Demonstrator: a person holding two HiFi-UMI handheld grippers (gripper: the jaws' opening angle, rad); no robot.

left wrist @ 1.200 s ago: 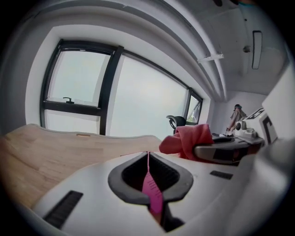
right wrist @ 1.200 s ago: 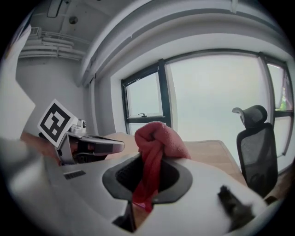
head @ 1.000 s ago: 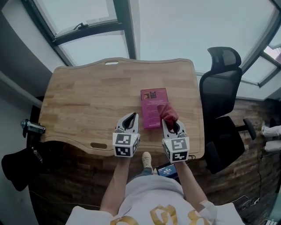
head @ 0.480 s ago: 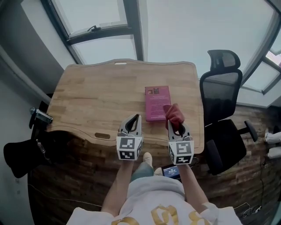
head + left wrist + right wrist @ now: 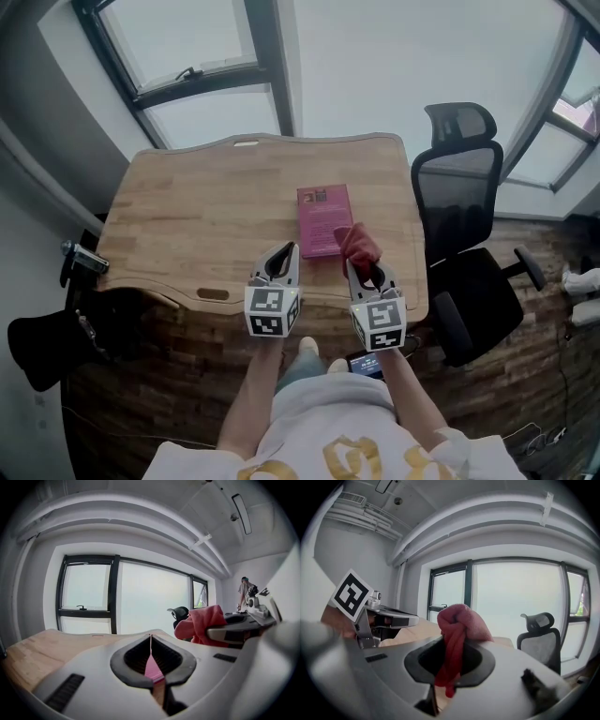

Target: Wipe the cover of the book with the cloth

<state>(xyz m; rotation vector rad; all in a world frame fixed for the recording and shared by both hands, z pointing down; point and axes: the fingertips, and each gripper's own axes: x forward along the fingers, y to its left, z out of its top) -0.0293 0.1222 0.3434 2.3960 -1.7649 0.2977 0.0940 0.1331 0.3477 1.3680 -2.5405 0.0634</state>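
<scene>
Hands at the bottom of the head view hold 2 grippers side by side over the near edge of the table (image 5: 187, 225). The left gripper (image 5: 281, 255) has its jaws closed tip to tip with nothing between them; in its own view only a thin seam shows where they meet (image 5: 150, 638), with a sliver of pink visible through the gap below. The right gripper (image 5: 367, 272) is clamped on the cloth (image 5: 359, 244), a red bundle that bulges out above the jaws while a tail hangs down between them (image 5: 452, 639).

Just past the grippers the book (image 5: 324, 219) lies flat on the table, pink cover up, right of centre and squared to the edges. The cloth overlaps the book's near right corner in the head view; whether it touches the cover cannot be told. The left gripper sits just left of the book, apart from it.

The table is pale wood with a curved near edge. A black office chair (image 5: 459, 206) stands at its right side on a dark wood floor (image 5: 525, 375). Beyond the far edge a large dark-framed window (image 5: 206, 56) fills the wall.
</scene>
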